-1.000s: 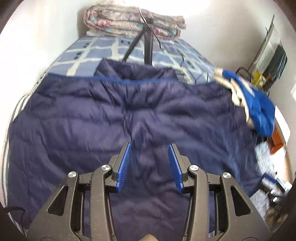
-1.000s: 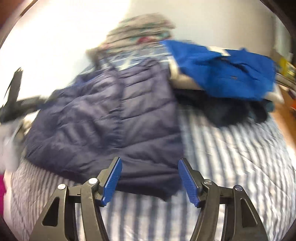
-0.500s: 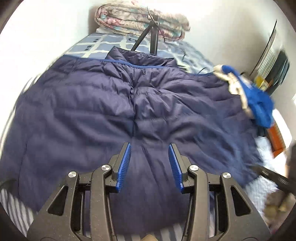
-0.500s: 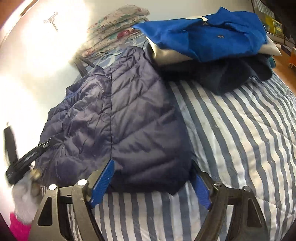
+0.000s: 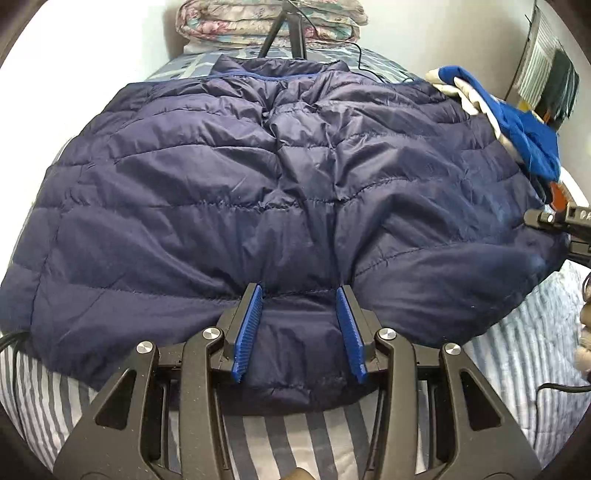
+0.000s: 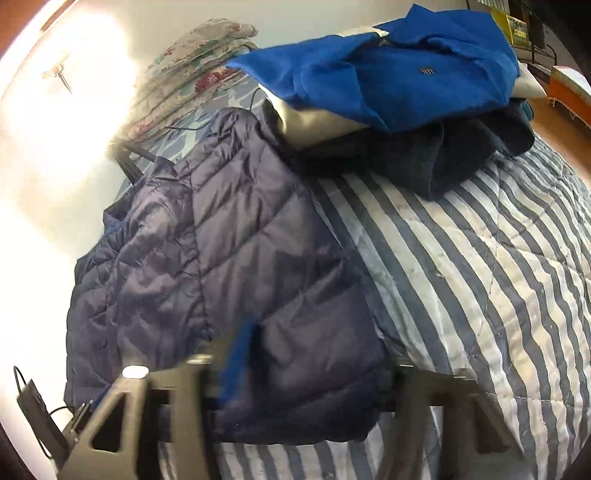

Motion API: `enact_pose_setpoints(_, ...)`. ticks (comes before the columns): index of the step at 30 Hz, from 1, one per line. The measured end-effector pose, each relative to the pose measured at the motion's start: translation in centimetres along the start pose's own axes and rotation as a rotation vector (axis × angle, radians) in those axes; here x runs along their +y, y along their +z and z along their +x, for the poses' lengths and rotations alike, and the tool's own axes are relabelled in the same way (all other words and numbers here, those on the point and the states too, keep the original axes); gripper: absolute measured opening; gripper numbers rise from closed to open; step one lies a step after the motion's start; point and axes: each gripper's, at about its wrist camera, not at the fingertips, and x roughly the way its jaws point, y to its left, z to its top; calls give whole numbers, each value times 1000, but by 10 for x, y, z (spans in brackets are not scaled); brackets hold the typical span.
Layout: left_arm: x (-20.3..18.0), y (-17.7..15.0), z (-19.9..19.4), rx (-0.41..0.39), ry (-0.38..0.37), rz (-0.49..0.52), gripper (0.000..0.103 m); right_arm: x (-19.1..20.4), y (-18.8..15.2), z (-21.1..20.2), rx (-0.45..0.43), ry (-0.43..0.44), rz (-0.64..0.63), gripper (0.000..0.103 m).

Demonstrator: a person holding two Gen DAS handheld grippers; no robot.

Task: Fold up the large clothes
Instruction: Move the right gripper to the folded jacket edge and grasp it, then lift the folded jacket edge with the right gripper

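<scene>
A navy quilted puffer jacket [image 5: 258, 206] lies spread flat on the striped bed, collar at the far end. My left gripper [image 5: 300, 332] is open, its blue pads either side of the jacket's near hem. In the right wrist view the jacket [image 6: 229, 266] shows from its right side. My right gripper [image 6: 310, 369] is open and blurred, with the jacket's near corner between its fingers; the right finger is mostly hidden behind the fabric. The right gripper's tip also shows in the left wrist view [image 5: 554, 221] at the jacket's right edge.
A pile of blue, cream and dark clothes [image 6: 399, 74] sits on the striped bedspread [image 6: 480, 258] beside the jacket. Folded floral quilts [image 5: 269, 18] and black tripod legs [image 5: 295, 29] stand at the bed's head. Shelves [image 5: 546, 85] stand at the right.
Both grippers have moved down and forward to the jacket's near hem. The jacket's corner now sits further between the right fingers. Both stay open.
</scene>
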Motion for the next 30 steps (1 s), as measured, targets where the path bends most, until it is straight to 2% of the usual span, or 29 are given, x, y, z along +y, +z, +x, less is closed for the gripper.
enact_pose_setpoints(1,4,0,-7,-1,-15,-29,43,4,2,-4,-12,2,-20,17)
enact_pose_setpoints(2,9,-1,-17,-11,-37,-55,43,9,3,-10,-27,-3,-48,12)
enact_pose_setpoints(5,23,-4,-55,-56,-113,-114,43,33,5,-36,-109,-34,-173,5)
enact_pose_setpoints(10,43,-26,-124,-120,-186,-168,43,99,0,-86,-261,-55,-439,2)
enact_pose_setpoints(13,50,-50,-160,-165,-161,-155,43,144,-6,-109,-320,-6,-548,2)
enact_pose_setpoints(15,54,-65,-174,-168,-146,-148,43,172,-11,-119,-348,26,-608,2)
enact_pose_setpoints(18,52,-89,-192,-160,-112,-95,43,218,-20,-124,-360,94,-680,2)
enact_pose_setpoints(22,43,-119,-214,-188,-52,-13,43,277,-35,-121,-362,174,-760,2)
enact_pose_setpoints(26,38,-136,-228,-208,-30,39,43,328,-55,-102,-327,233,-845,1)
enact_pose_setpoints(30,41,-145,-240,-226,-26,38,43,369,-79,-70,-272,266,-926,1)
